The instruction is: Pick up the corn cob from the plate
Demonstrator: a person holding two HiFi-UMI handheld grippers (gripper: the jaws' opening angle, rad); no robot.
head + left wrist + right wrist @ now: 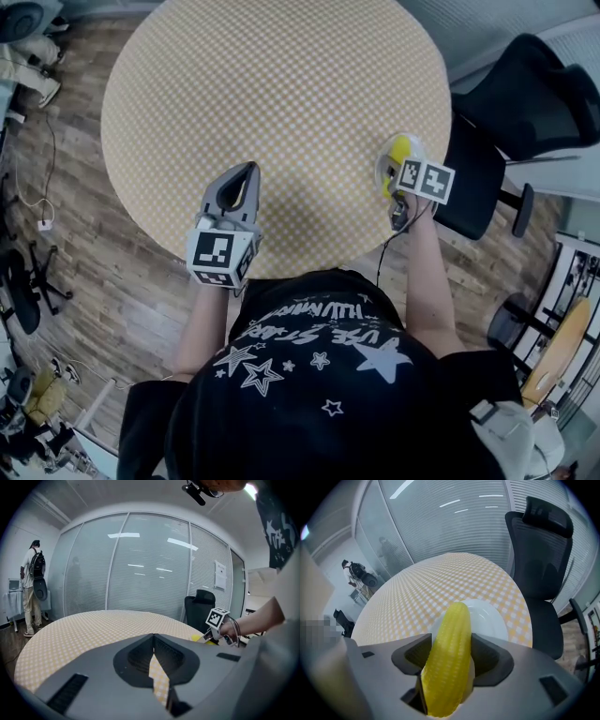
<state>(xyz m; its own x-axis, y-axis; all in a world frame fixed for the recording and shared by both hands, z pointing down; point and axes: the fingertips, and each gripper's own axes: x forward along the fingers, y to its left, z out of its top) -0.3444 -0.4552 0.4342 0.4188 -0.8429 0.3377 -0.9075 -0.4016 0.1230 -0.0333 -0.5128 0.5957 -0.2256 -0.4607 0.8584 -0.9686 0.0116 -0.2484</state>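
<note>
The right gripper view shows the right gripper (451,641) clamped on the corn cob (449,663). The yellow cob stands lengthwise between the two jaws, its far end over the white plate (493,621). Whether it touches the plate cannot be told.

The head view hides most of that. There the plate (382,171) is a pale sliver at the rim of the round checked table (272,103), largely covered by the cob and the gripper's marker cube (427,178). A black office chair (511,103) stands just beyond the plate, off the table.

The left gripper (246,176) hovers well apart from the plate, over the same near rim. Its own view shows the jaws together at the tips, holding nothing, and only there a person (32,592) stands by the glass wall, far from the plate.
</note>
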